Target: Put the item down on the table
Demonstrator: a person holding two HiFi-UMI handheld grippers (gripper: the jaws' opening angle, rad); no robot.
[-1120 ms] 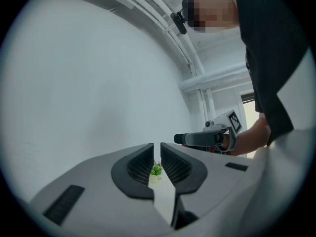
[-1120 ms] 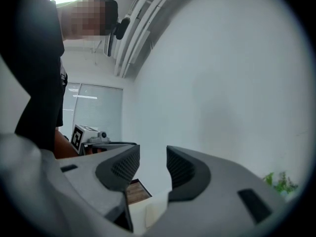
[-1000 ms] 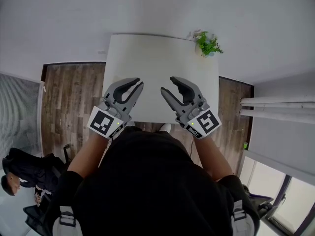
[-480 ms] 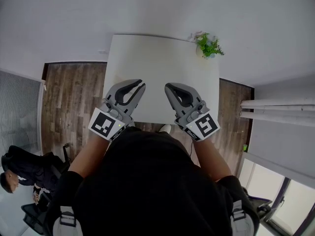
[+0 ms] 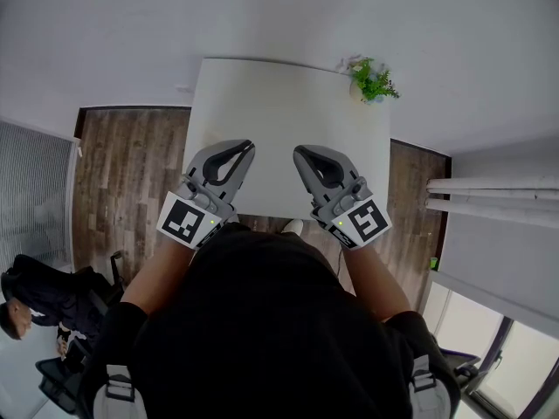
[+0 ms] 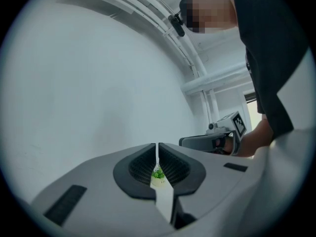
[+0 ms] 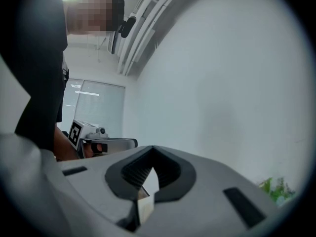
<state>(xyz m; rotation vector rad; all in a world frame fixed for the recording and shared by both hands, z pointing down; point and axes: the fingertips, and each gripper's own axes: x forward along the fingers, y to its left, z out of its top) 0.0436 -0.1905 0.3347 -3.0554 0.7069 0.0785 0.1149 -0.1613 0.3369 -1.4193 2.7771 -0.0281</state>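
No loose item shows on the white table [image 5: 279, 103] or in either grip. My left gripper [image 5: 248, 145] hovers over the table's near edge, its jaws shut and tips touching with nothing between them. My right gripper [image 5: 300, 152] is beside it, also shut and empty. In the left gripper view the left gripper [image 6: 157, 147] has its tips together, leaving only a thin slit lower down, and the right gripper [image 6: 212, 141] shows to the side. In the right gripper view the right gripper [image 7: 153, 148] has its tips meeting, and the left gripper [image 7: 106, 143] is at left.
A small green plant in a white pot [image 5: 370, 81] stands at the table's far right corner, also at the right gripper view's edge as the plant [image 7: 276, 189]. Wooden floor [image 5: 131, 164] flanks the table. A seated person [image 5: 35, 308] is at the lower left. White pipes [image 5: 493, 195] run at right.
The right gripper's jaws have gone from open to shut, and the left gripper's look narrower too. Both grippers stayed over the table's near edge.
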